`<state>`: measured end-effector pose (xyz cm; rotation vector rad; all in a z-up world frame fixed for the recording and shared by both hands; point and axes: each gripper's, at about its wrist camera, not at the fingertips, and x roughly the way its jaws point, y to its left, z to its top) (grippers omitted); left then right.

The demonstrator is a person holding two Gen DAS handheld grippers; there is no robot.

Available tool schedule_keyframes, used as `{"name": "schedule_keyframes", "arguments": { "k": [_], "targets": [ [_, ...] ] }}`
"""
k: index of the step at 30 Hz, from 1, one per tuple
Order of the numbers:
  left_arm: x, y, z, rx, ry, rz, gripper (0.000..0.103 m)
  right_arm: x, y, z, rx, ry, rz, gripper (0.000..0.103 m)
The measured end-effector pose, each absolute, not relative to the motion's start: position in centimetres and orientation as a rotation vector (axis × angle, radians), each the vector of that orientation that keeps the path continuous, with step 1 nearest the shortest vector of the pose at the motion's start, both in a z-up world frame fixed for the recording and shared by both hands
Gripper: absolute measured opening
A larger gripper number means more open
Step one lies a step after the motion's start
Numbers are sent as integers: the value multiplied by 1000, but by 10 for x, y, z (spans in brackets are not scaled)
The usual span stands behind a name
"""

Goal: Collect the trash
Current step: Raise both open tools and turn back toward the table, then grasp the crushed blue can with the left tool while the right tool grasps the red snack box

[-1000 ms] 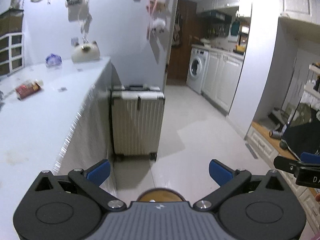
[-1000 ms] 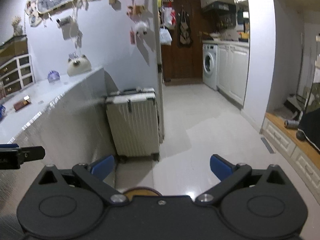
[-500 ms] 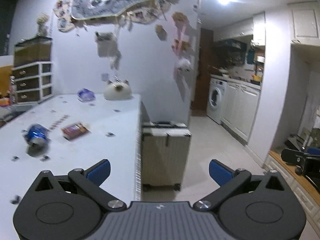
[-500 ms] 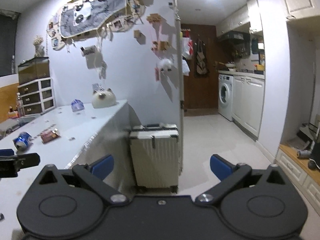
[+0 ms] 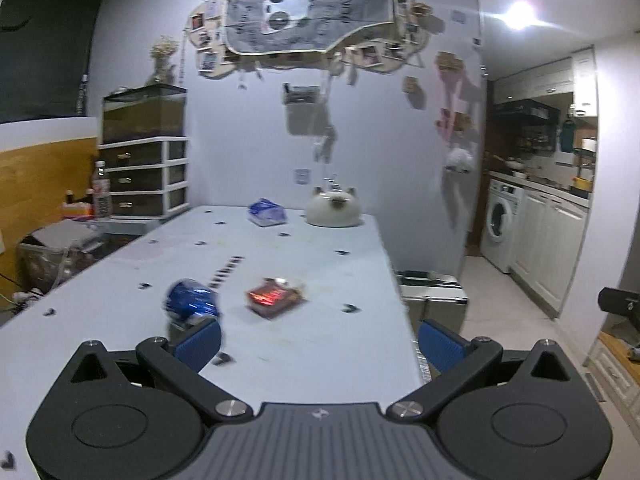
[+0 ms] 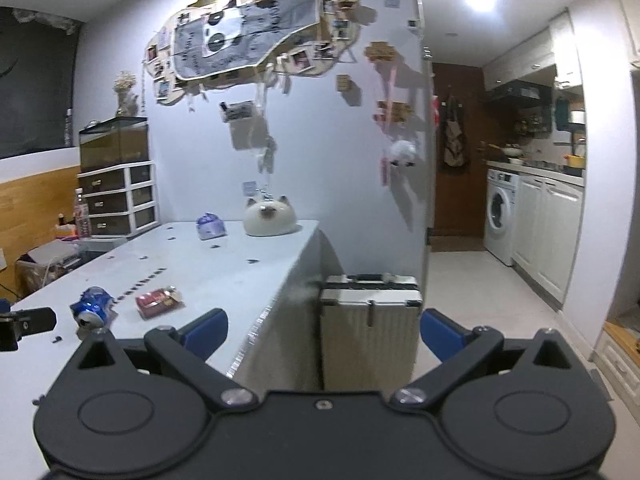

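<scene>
Left hand-held gripper black with grey ribbed centre, blue finger pads, silver screws, right hand-held gripper all black

Blue can and red wrapper — blurred, labels unreadable.

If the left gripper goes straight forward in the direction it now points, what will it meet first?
Probably the red snack packet on the white table. It lies nearly centred ahead of the open left gripper. The crushed blue can sits beyond the left finger, slightly off that line. Depth is uncertain.
</scene>
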<state>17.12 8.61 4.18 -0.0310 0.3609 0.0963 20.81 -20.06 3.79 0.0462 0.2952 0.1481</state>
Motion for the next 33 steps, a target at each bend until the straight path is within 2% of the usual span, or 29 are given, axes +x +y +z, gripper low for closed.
{"name": "schedule_keyframes", "arguments": {
  "k": [17, 33],
  "targets": [
    [247, 213, 51, -13, 411, 207, 103, 314, -67, 61, -11, 335, 281, 103],
    [359, 290, -12, -121, 542, 164, 103, 436, 39, 47, -44, 453, 357, 103]
  ]
}}
